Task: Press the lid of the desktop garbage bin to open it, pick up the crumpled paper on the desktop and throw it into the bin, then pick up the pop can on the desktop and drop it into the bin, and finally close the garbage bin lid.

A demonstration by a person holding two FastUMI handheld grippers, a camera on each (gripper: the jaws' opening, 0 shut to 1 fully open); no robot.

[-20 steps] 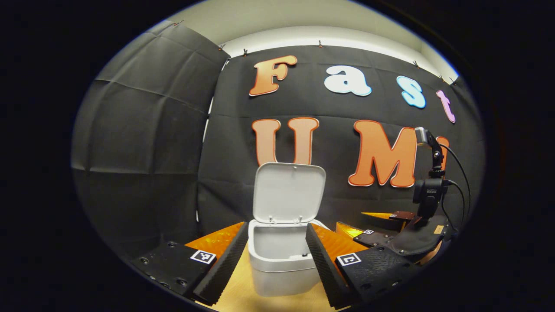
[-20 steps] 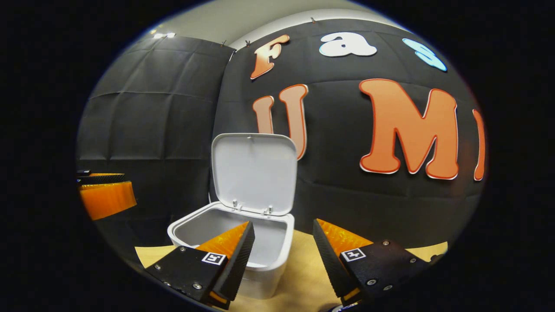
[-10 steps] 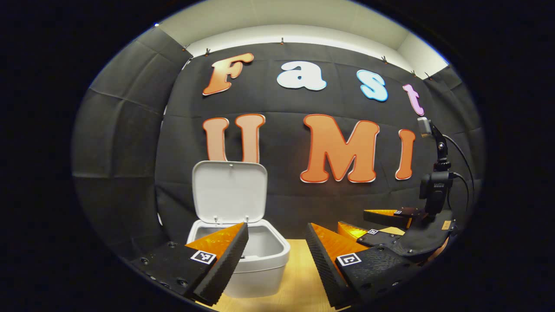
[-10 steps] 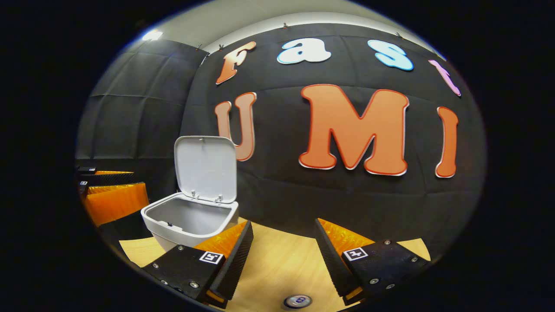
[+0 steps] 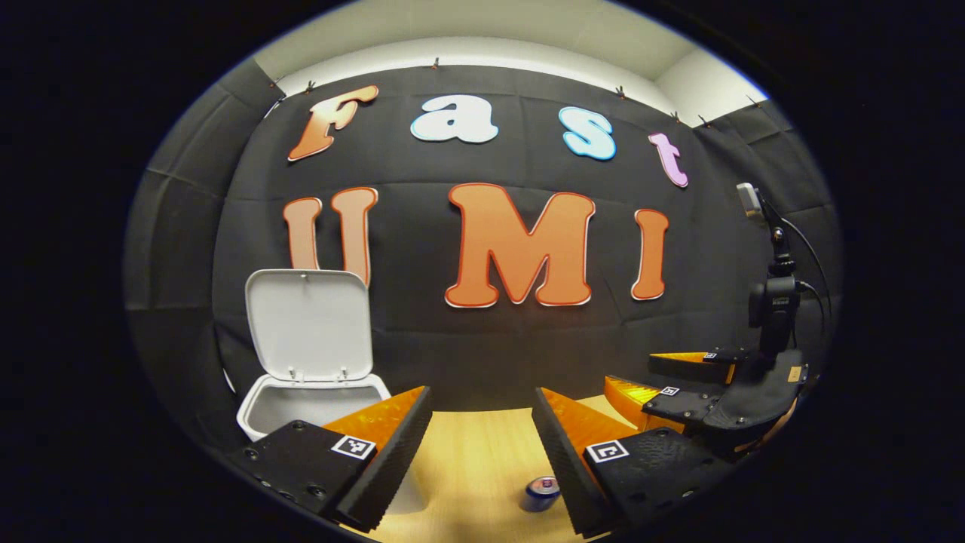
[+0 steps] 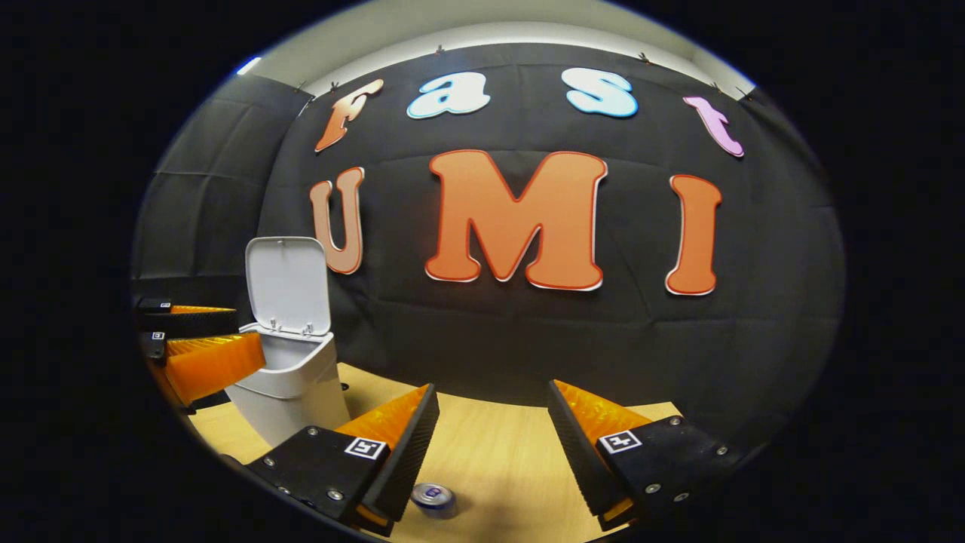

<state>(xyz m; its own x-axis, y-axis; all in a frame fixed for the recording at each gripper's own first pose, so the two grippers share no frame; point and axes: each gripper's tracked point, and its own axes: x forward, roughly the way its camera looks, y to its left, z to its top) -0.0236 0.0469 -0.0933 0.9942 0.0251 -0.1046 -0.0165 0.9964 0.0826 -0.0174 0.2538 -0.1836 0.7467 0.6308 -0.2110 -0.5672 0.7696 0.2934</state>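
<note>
The garbage bin (image 5: 301, 403) stands on the left side of the wooden desk (image 5: 475, 460) with its lid (image 5: 309, 324) swung up and standing roughly upright against the black cloth wall (image 5: 467, 354); in the right gripper view the same bin (image 6: 290, 385) sits at the far left with its lid (image 6: 288, 285) raised. The left hand-held gripper (image 5: 481, 452) is released, its two fingers spread wide with bare desk between them, grasping nothing. The pop can (image 5: 541, 494) stands upright on the desk at the near edge of the left gripper view, just beside the inner edge of that gripper's right finger, though whether they touch cannot be told. The right hand-held gripper (image 6: 494, 460) is likewise released and empty, its fingers wide apart above the desk (image 6: 490, 452). In the right gripper view the pop can (image 6: 434, 498) shows from above, near the tip of that gripper's left finger. In the left gripper view the right hand-held gripper (image 5: 663, 377) also appears at the right, with its camera mast rising above it, and in the right gripper view the left hand-held gripper (image 6: 192, 339) reaches in at the far left, beside the bin.
</note>
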